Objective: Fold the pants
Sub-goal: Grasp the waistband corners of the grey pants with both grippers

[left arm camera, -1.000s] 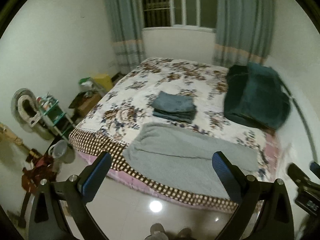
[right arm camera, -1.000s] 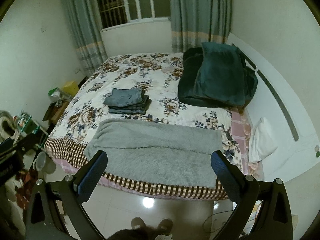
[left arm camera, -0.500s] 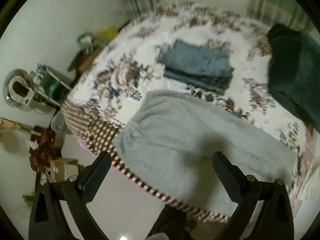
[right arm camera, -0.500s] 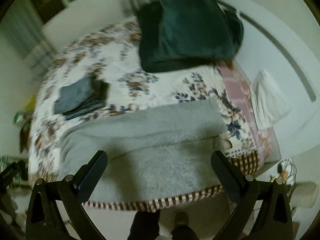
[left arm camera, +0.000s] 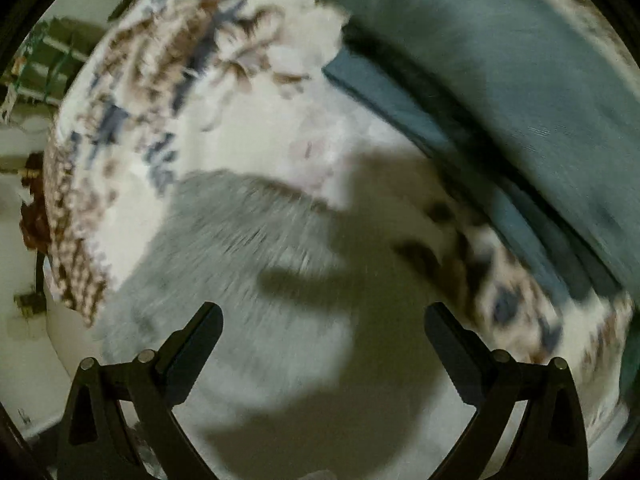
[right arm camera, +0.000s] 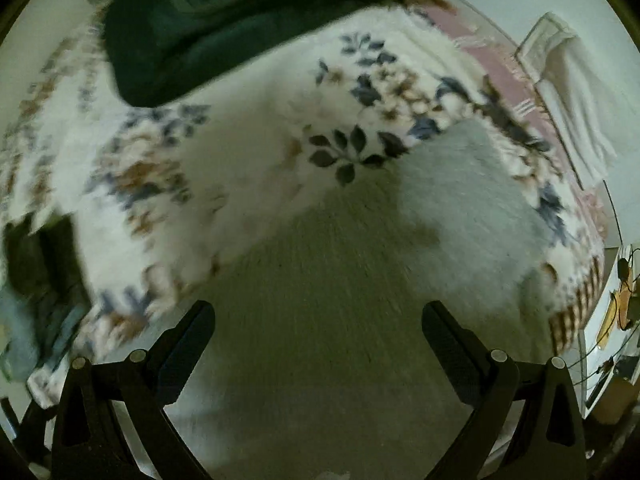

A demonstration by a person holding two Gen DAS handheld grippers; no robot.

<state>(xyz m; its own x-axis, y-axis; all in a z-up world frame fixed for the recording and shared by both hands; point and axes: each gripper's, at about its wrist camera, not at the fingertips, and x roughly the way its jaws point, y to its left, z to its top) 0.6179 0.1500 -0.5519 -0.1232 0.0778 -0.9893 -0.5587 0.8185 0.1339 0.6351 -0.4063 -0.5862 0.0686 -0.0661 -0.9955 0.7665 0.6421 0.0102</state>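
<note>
Here the grey pants point(right arm camera: 360, 320) lie flat along the near edge of the bed point(right arm camera: 248, 148), long axis running left-right, directly under both tools. Left tool point(left arm camera: 323, 322) over one end, right tool point(right arm camera: 318, 318) over the other end; both spread wide, holding nothing. Folded blue stack point(left arm camera: 520, 60) lies just beyond the pants, dark green blanket point(right arm camera: 180, 20) further back. Nothing blocks; frames blurred.

The right gripper point(right arm camera: 318, 320) is held over the grey fleece pants point(right arm camera: 360, 300), its jaws spread wide, nothing between them. The pants are laid flat across the floral bedspread point(right arm camera: 248, 152). A dark green blanket point(right arm camera: 208, 28) is seen beyond, a white cloth point(right arm camera: 572, 100) at right. Much of the left side is blurred.
</note>
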